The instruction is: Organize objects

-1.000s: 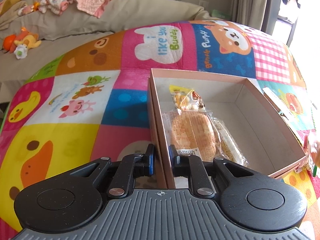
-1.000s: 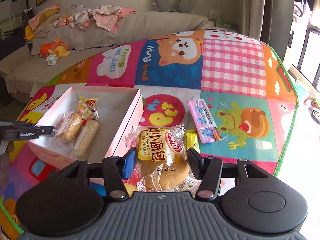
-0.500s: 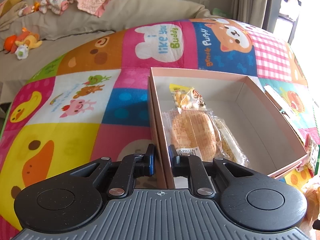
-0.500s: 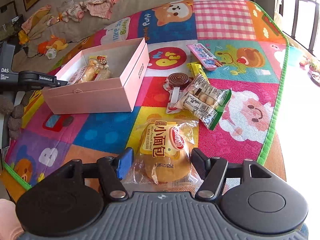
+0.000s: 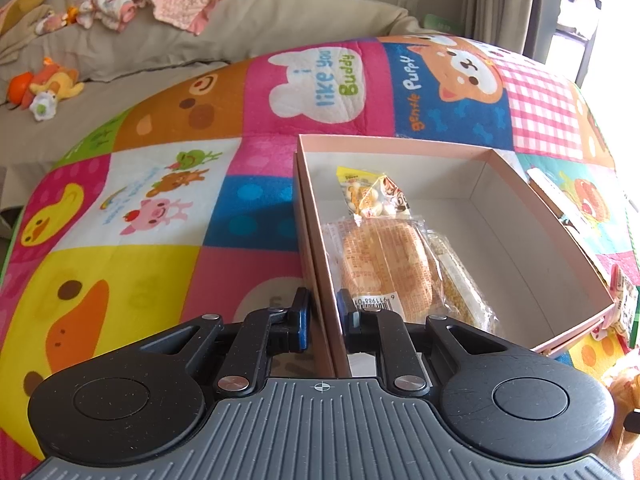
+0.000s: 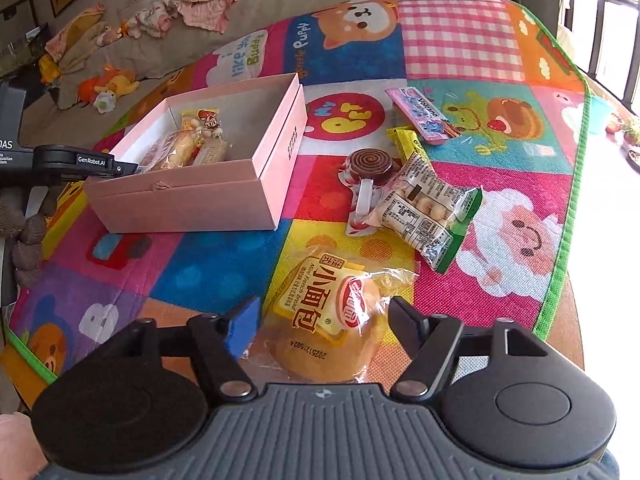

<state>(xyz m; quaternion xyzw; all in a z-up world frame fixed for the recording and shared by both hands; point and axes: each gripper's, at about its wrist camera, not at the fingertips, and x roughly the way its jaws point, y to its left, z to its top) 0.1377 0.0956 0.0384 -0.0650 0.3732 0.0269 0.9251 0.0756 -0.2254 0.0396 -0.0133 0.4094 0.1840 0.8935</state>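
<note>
My left gripper (image 5: 322, 312) is shut on the near wall of the open pink box (image 5: 516, 200), one finger inside and one outside. Inside the box lie a wrapped bread (image 5: 384, 264), a grain bar (image 5: 460, 280) and a small snack bag (image 5: 372, 196). In the right wrist view a yellow-labelled mini bread pack (image 6: 320, 292) lies on the colourful play mat (image 6: 208, 276) between the fingers of my right gripper (image 6: 323, 312). Those jaws are closing, and the pads stand just off the wrapper. The pink box (image 6: 192, 204) sits to the upper left there.
Loose on the mat to the right of the box are a spiral lollipop (image 6: 370, 162), a green-edged biscuit packet (image 6: 428, 208), a yellow bar (image 6: 406, 140) and a pink strip pack (image 6: 424, 116). The mat's green edge (image 6: 560, 264) runs along the right. A sofa with clothes and toys (image 5: 60, 84) stands behind.
My right gripper has drawn back from the box and sunk toward the mat's near side, the bread pack staying between its fingers, which stand wider than a second ago. The left gripper has not moved.
</note>
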